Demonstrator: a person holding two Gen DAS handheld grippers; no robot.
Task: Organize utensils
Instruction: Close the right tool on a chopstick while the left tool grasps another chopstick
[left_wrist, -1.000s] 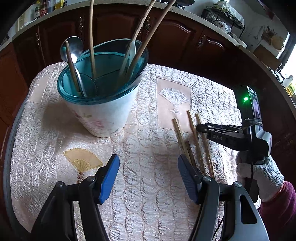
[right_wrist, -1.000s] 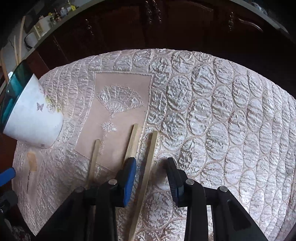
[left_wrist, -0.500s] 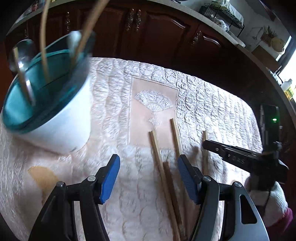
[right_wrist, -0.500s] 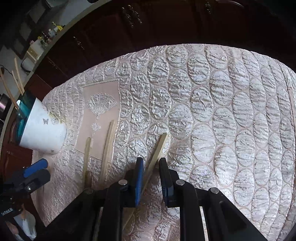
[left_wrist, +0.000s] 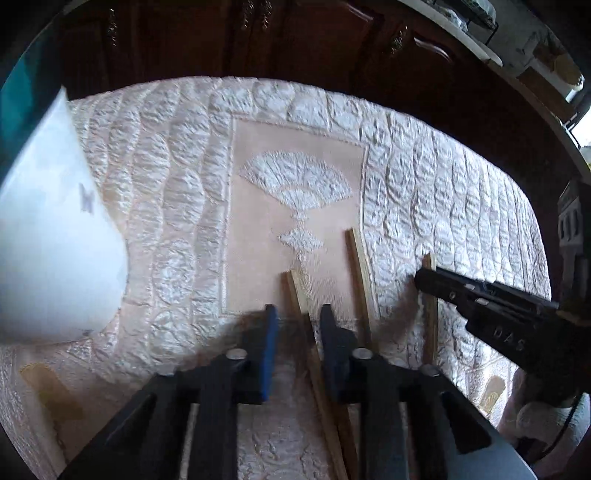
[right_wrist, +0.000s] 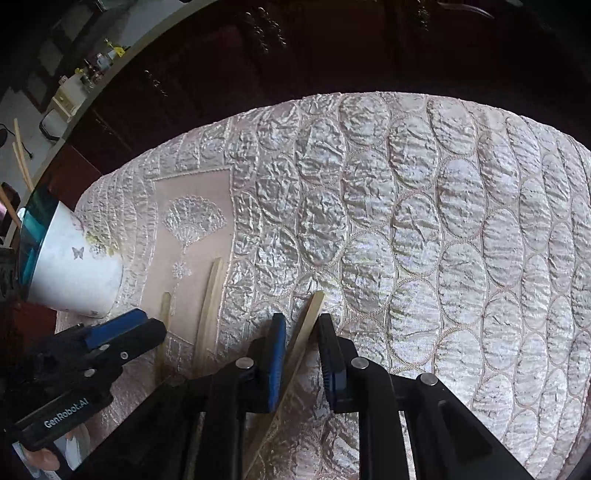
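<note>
Mid-pickup: both hand-held grippers, left (left_wrist: 297, 325) and right (right_wrist: 301, 338), spread narrowly astride separate chopsticks (left_wrist: 301, 295) (right_wrist: 304, 325) flat on the quilted table (right_wrist: 424, 221), not yet pinching; next needed squeezing, lifting toward the utensil holder (right_wrist: 77, 269).

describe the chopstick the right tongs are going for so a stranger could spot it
On the quilted cream cloth, look right of the pink fan panel. The chopstick lies alone on the quilting between the right tongs, while its neighbours lie at the panel.
</note>
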